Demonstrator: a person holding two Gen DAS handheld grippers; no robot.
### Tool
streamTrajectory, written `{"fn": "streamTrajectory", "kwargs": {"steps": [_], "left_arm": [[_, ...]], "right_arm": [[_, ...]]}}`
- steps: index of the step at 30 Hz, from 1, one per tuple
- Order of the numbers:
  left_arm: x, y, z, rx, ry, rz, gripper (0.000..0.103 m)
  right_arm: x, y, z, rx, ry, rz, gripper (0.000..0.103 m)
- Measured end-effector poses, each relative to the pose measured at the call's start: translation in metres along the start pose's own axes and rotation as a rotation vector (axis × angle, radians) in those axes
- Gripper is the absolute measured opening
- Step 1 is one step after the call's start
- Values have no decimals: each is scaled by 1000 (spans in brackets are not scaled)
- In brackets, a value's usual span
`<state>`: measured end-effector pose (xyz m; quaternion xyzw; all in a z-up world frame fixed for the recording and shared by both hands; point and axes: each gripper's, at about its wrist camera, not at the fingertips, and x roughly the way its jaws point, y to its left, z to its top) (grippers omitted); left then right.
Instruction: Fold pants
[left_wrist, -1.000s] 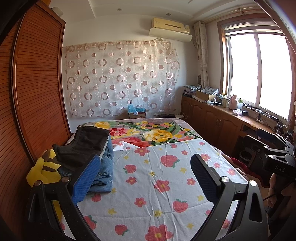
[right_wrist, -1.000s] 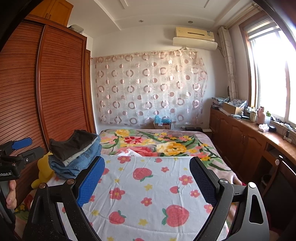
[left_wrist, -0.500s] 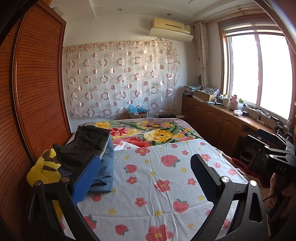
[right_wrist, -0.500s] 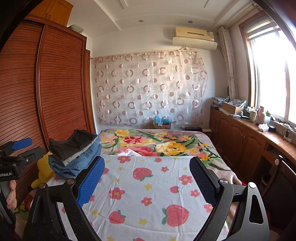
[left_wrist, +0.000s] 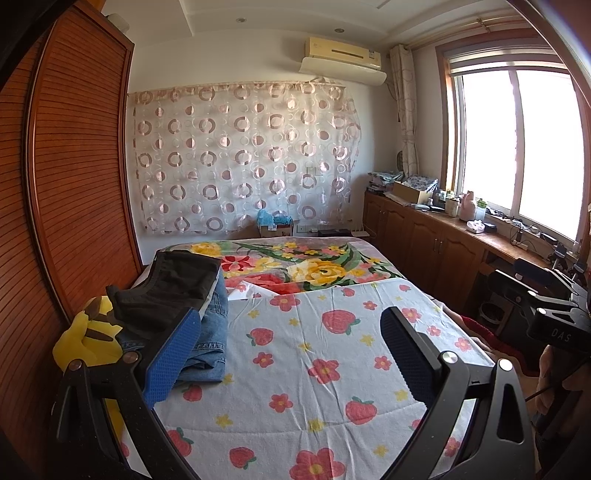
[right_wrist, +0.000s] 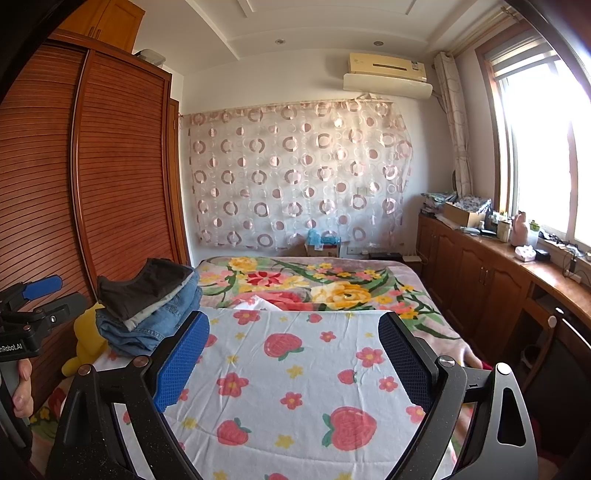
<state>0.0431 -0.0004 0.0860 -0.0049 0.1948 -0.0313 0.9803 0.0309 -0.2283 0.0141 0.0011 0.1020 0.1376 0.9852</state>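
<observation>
A stack of folded pants lies at the bed's left edge: dark pants (left_wrist: 173, 284) on top, blue jeans (left_wrist: 212, 332) below, a pale layer between. The right wrist view shows the same stack (right_wrist: 147, 302). My left gripper (left_wrist: 288, 339) is open and empty, held above the strawberry-print sheet (left_wrist: 314, 369), its left finger just in front of the stack. My right gripper (right_wrist: 291, 347) is open and empty above the same sheet (right_wrist: 295, 376), to the right of the stack. Each gripper shows at the edge of the other's view.
A yellow plush toy (left_wrist: 85, 336) sits beside the stack against the wooden wardrobe (left_wrist: 66, 184). A floral blanket (left_wrist: 314, 266) covers the far bed. Wooden cabinets (left_wrist: 436, 247) with clutter run under the window on the right.
</observation>
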Motion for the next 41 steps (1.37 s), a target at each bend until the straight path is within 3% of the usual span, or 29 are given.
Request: {"fn": "streamTrajectory", "kwargs": {"steps": [41], "left_arm": [[0, 1, -2, 0, -1, 1, 98]], "right_arm": [[-3, 0, 0, -1, 1, -10, 94]]}}
